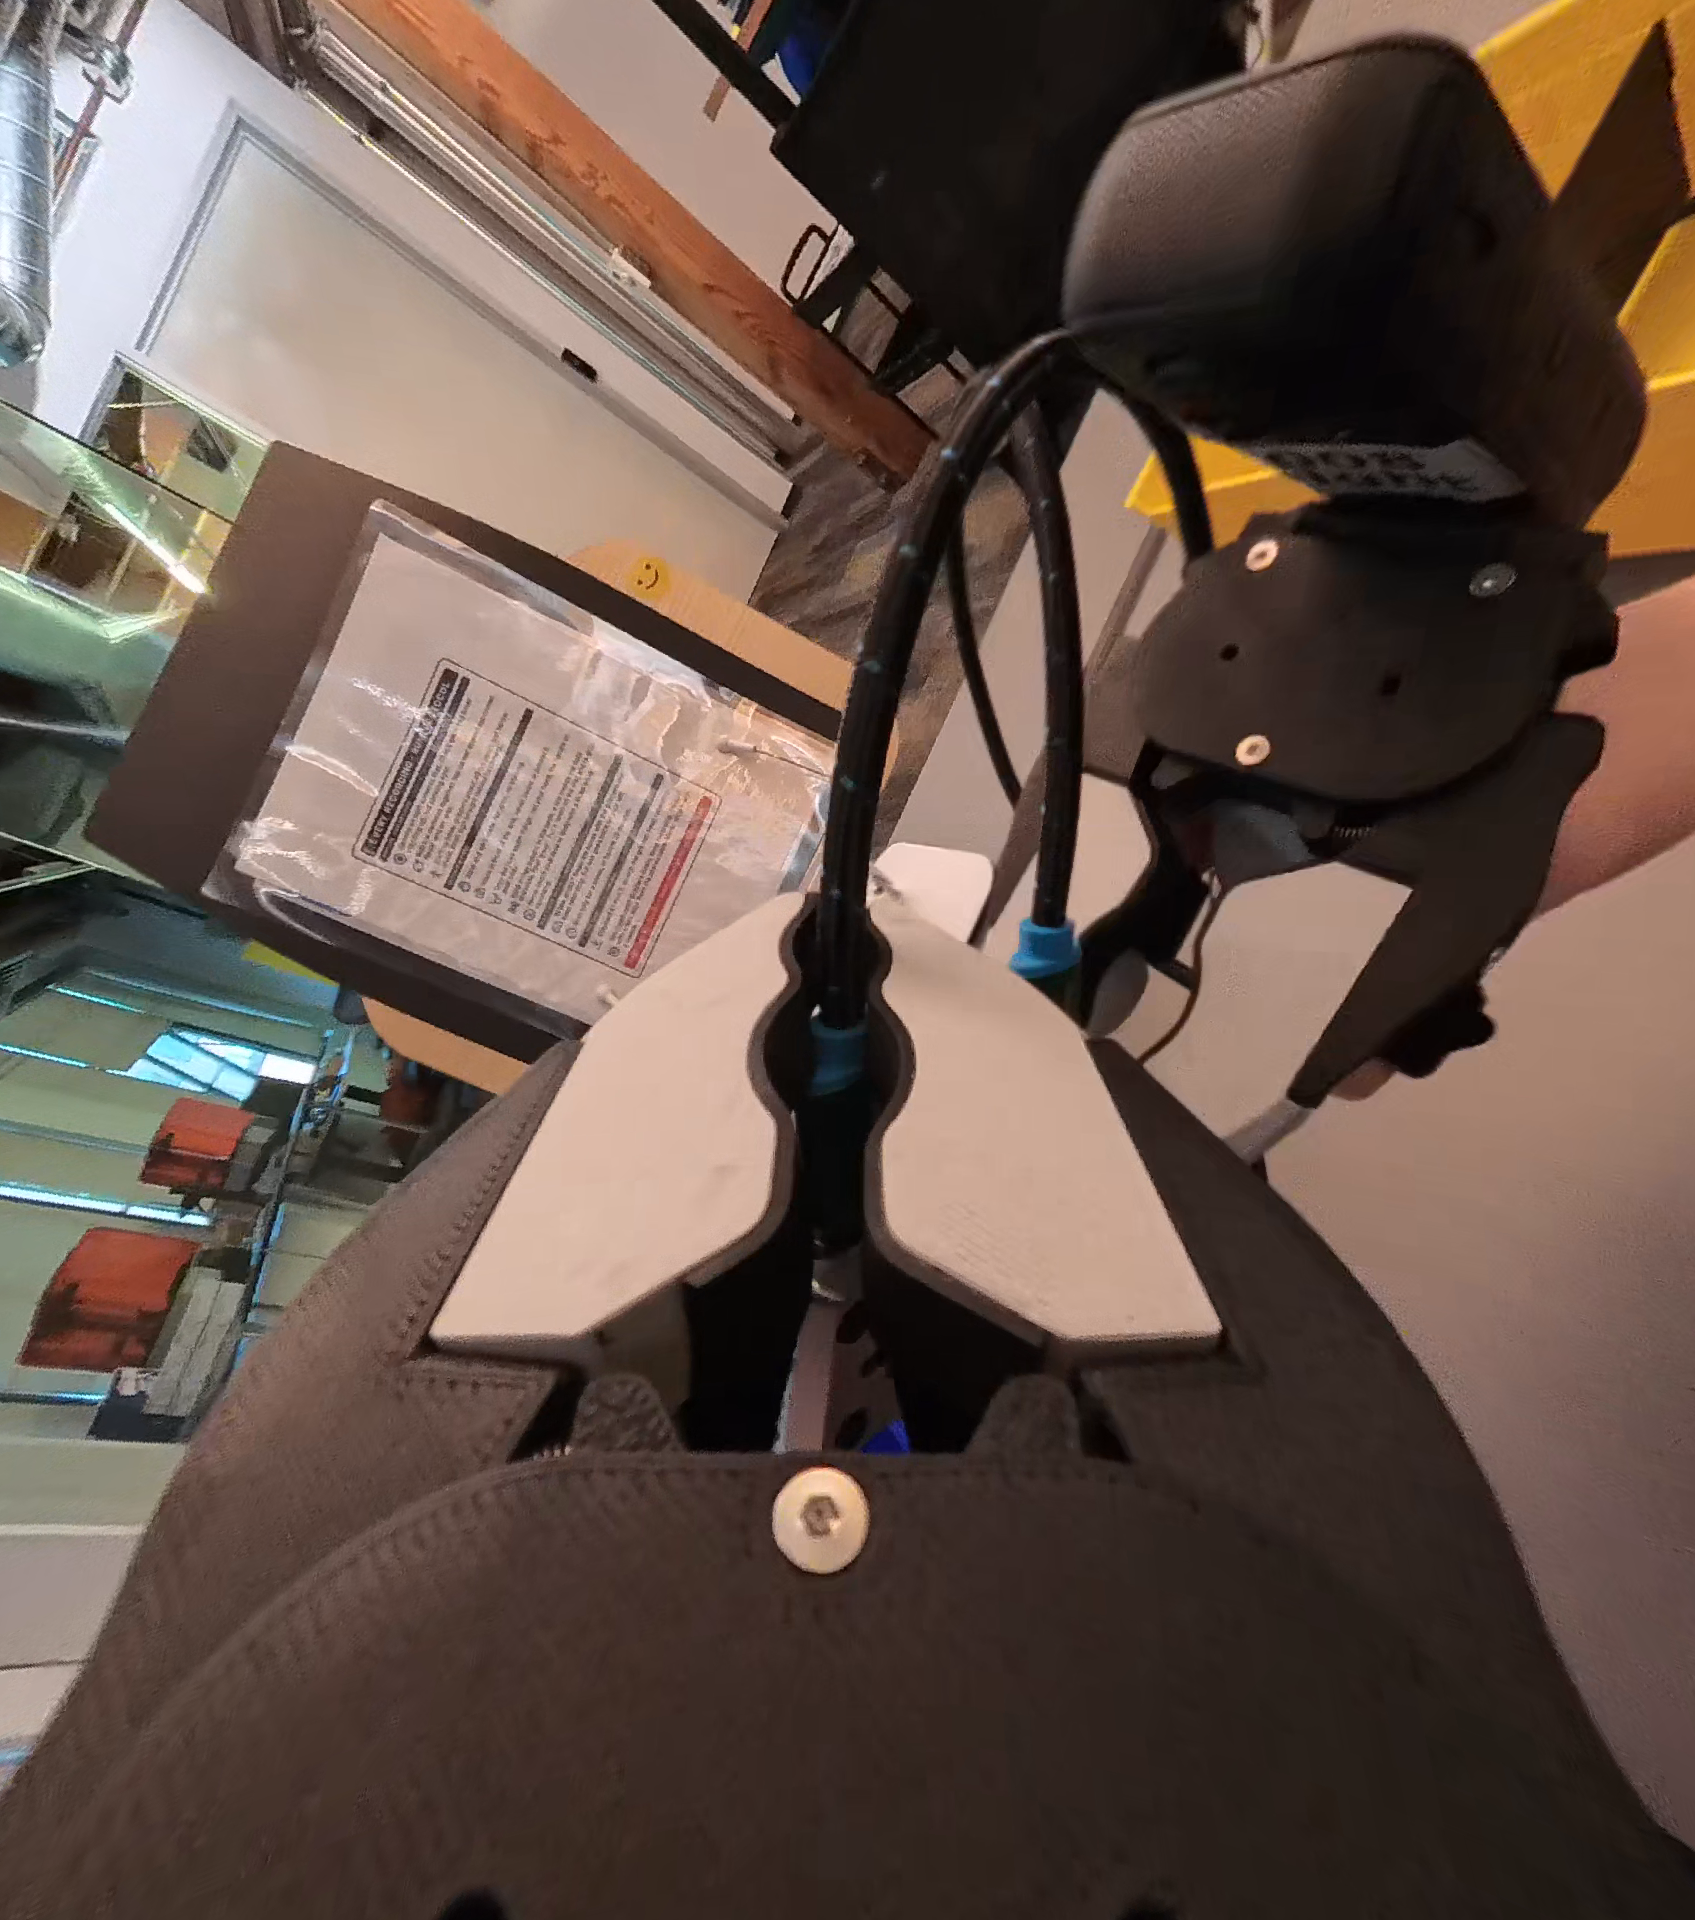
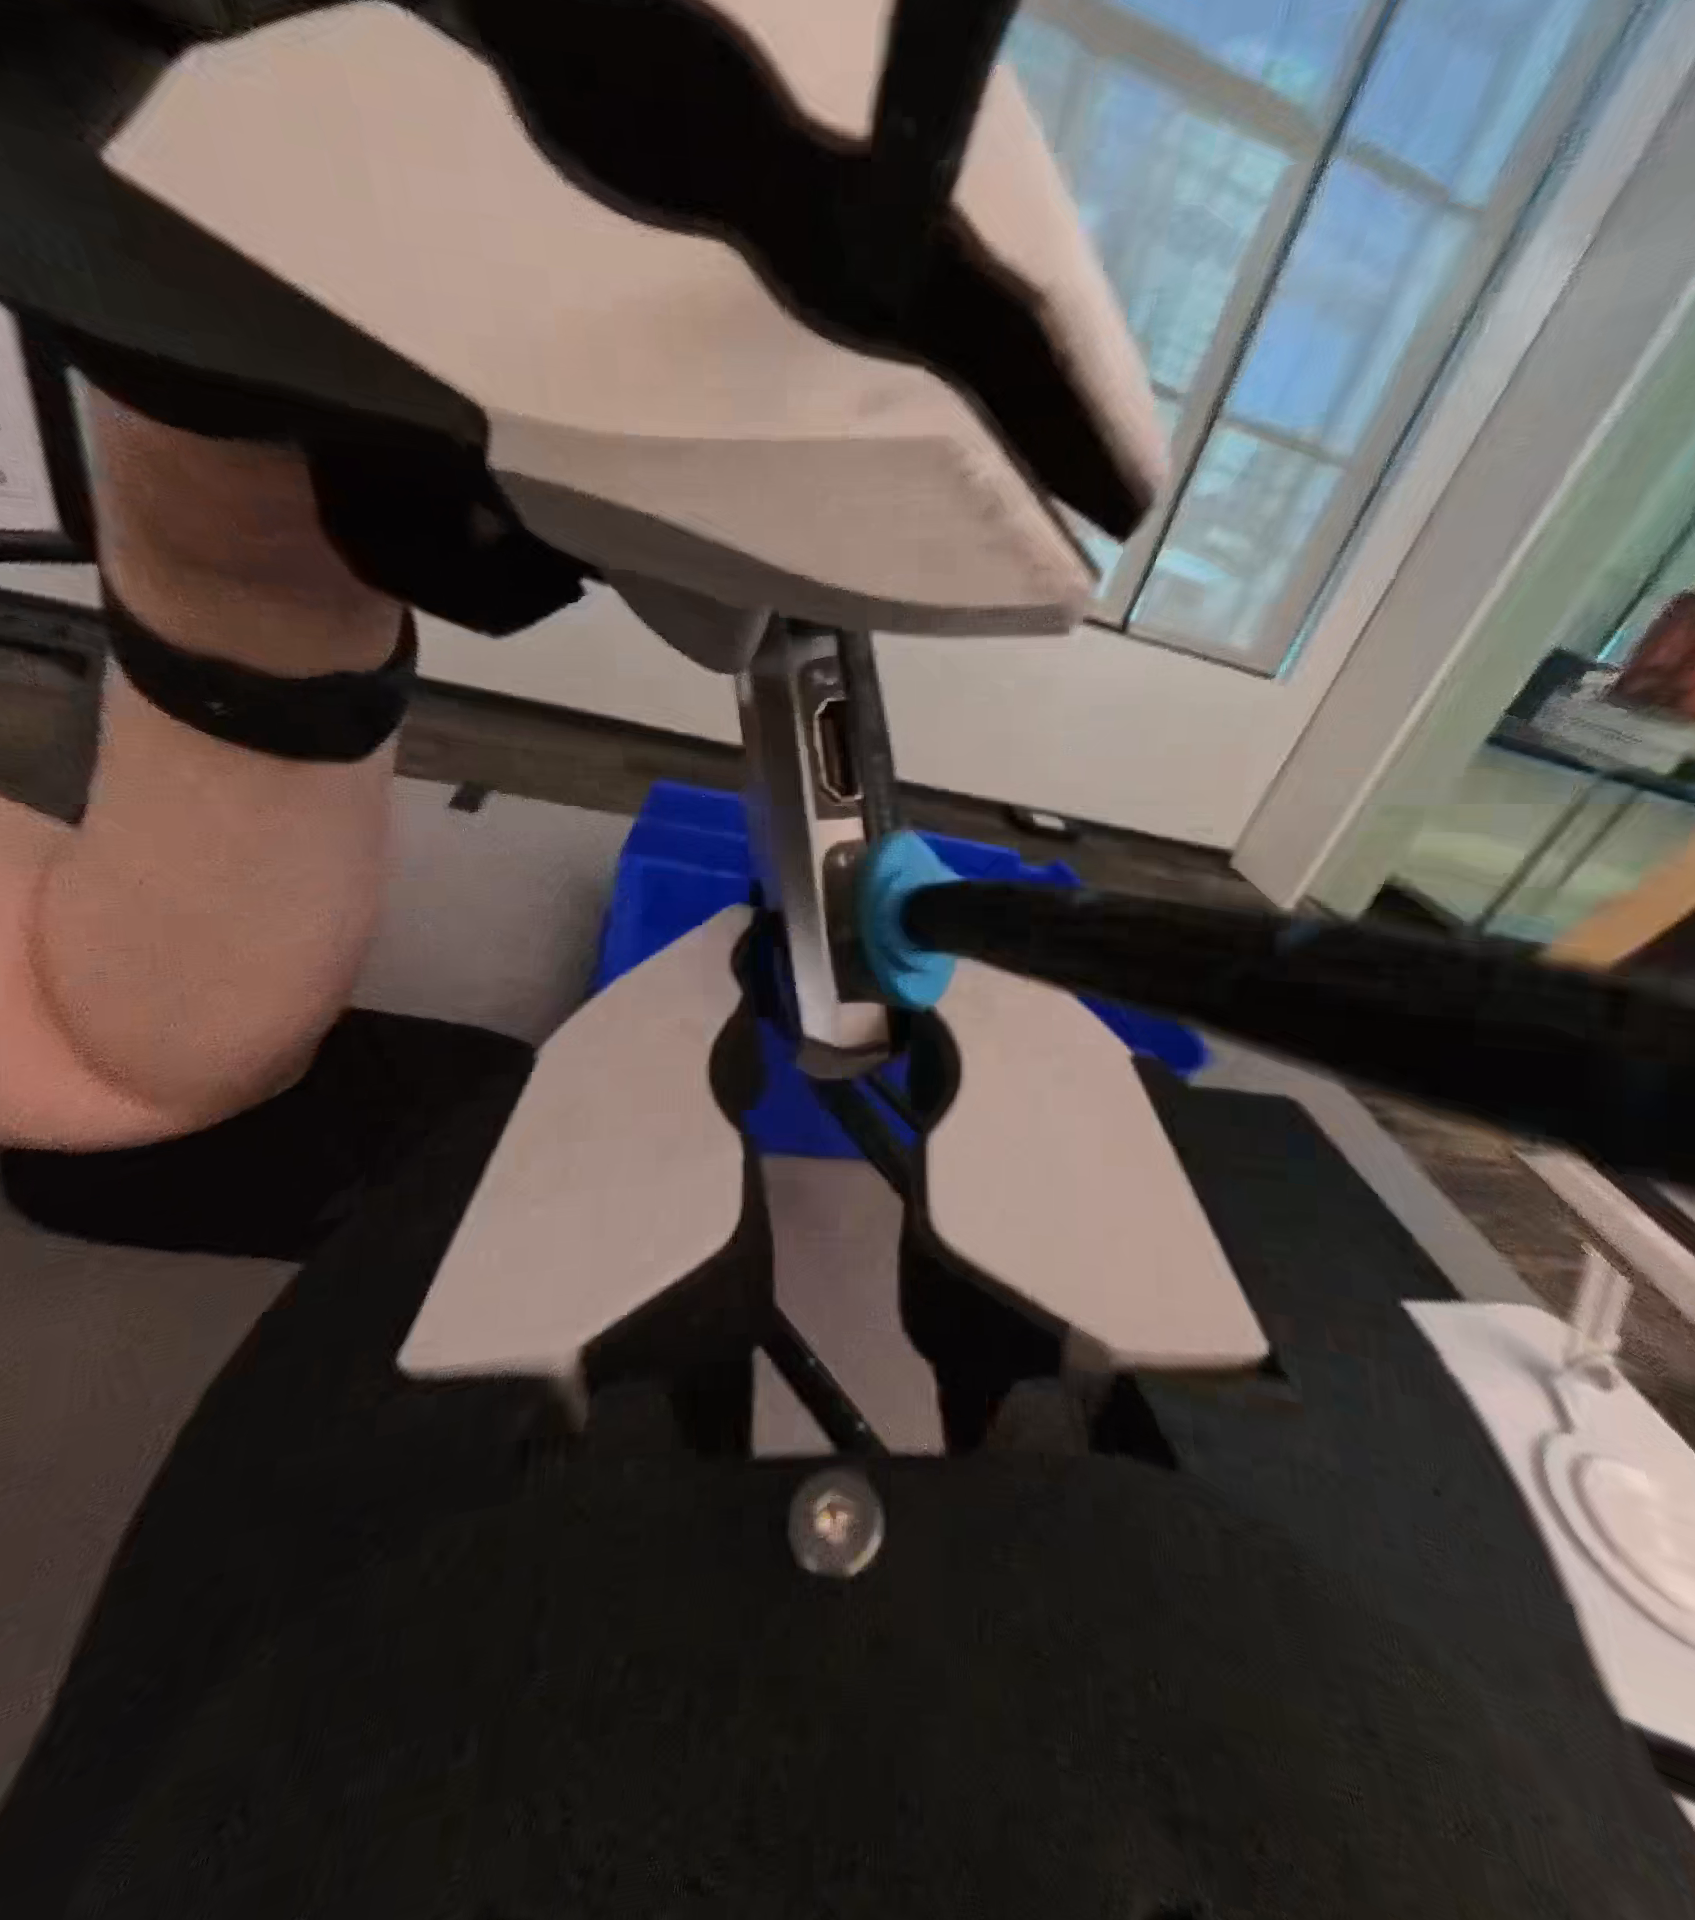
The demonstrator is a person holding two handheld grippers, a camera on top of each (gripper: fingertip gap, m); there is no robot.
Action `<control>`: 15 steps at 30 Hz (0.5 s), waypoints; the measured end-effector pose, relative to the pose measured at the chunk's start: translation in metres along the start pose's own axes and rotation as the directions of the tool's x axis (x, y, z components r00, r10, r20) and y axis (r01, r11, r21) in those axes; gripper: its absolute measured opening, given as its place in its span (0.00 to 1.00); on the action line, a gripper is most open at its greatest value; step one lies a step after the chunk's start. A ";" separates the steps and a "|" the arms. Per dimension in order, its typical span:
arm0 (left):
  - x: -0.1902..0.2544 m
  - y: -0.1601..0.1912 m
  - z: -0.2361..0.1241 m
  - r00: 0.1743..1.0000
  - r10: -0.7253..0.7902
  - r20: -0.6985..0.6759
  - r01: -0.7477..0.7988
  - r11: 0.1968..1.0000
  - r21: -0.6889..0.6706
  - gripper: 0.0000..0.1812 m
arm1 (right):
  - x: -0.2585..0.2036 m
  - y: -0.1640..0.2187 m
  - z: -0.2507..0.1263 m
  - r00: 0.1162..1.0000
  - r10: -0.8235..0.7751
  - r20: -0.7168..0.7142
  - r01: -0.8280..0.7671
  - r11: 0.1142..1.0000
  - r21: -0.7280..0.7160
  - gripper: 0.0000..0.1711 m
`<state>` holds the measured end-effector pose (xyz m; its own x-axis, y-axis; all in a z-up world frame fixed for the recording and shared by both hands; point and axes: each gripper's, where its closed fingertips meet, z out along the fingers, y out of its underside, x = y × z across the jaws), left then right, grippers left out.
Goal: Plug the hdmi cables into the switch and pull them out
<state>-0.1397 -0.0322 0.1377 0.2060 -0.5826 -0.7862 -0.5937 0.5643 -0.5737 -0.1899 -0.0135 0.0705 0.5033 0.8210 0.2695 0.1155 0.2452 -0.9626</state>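
**Two grippers meet over the switch and its cables**

Windows and glass partitions fill the upper right of the right wrist view, with a dark floor below and a white sheet [image 2: 1643,1558] at the lower right edge. In the left wrist view, tilted sideways, a brown board with a plastic-covered printed sheet [image 1: 510,769] sits at middle left, and a wooden beam [image 1: 656,197] crosses the top.

The right gripper [image 2: 832,997] is at the centre bottom of its own view, its grey fingers [image 2: 614,1174] closed narrowly on the lower end of the slim silver switch [image 2: 807,831], which stands upright in the middle of the frame. One port on the switch's side is open; just below it a black cable with a blue collar [image 2: 900,925] is plugged in and runs off to the right edge. A blue bin [image 2: 677,873] lies behind the switch.

The left gripper [image 1: 827,997] holds the black plug of a second cable [image 1: 858,727] between its nearly closed fingers [image 1: 635,1143], the blue collar resting in the notch. That cable arches up toward the top of the frame. A person's forearm [image 2: 147,883] fills the left of the right wrist view.
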 end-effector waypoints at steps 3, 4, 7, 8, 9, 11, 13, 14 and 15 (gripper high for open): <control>-0.013 -0.002 -0.001 0.994 0.001 0.113 -0.006 0.999 0.043 0.10 | 0.003 -0.005 -0.004 1.000 0.030 0.005 -0.030 0.999 0.030 0.12; -0.023 -0.004 -0.005 0.985 -0.021 0.170 0.009 0.998 0.069 0.21 | 0.007 -0.007 -0.006 0.999 0.035 -0.006 -0.035 0.999 0.033 0.12; -0.055 0.005 -0.021 0.942 -0.253 0.222 0.233 0.966 0.113 0.51 | 0.016 -0.013 -0.012 0.998 0.045 -0.038 -0.044 0.998 0.040 0.12; -0.061 0.008 -0.027 0.919 -0.352 0.176 0.330 0.933 0.143 0.53 | 0.020 -0.016 -0.016 0.997 0.052 -0.055 -0.049 0.997 0.062 0.12; -0.065 0.012 -0.033 0.896 -0.428 0.118 0.405 0.897 0.179 0.53 | 0.026 -0.019 -0.020 0.995 0.071 -0.068 -0.065 0.994 0.088 0.12; -0.071 0.022 -0.042 0.849 -0.529 -0.011 0.518 0.826 0.222 0.51 | 0.038 -0.030 -0.032 0.989 0.127 -0.081 -0.114 0.982 0.151 0.12; -0.063 0.041 -0.041 0.798 -0.581 -0.161 0.602 0.783 0.155 0.50 | 0.048 -0.044 -0.048 0.984 0.152 -0.096 -0.130 0.970 0.205 0.12; -0.052 0.053 -0.037 0.769 -0.593 -0.241 0.624 0.777 0.081 0.52 | 0.053 -0.052 -0.057 0.983 0.150 -0.107 -0.123 0.967 0.223 0.12; -0.040 0.064 -0.031 0.743 -0.595 -0.307 0.628 0.778 0.012 0.53 | 0.057 -0.060 -0.067 0.982 0.141 -0.126 -0.107 0.965 0.241 0.12</control>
<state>-0.2100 0.0093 0.1396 0.2673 -0.9480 -0.1726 -0.3239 0.0803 -0.9427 -0.1114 -0.0162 0.1421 0.6181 0.7760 0.1256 -0.1487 0.2723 -0.9506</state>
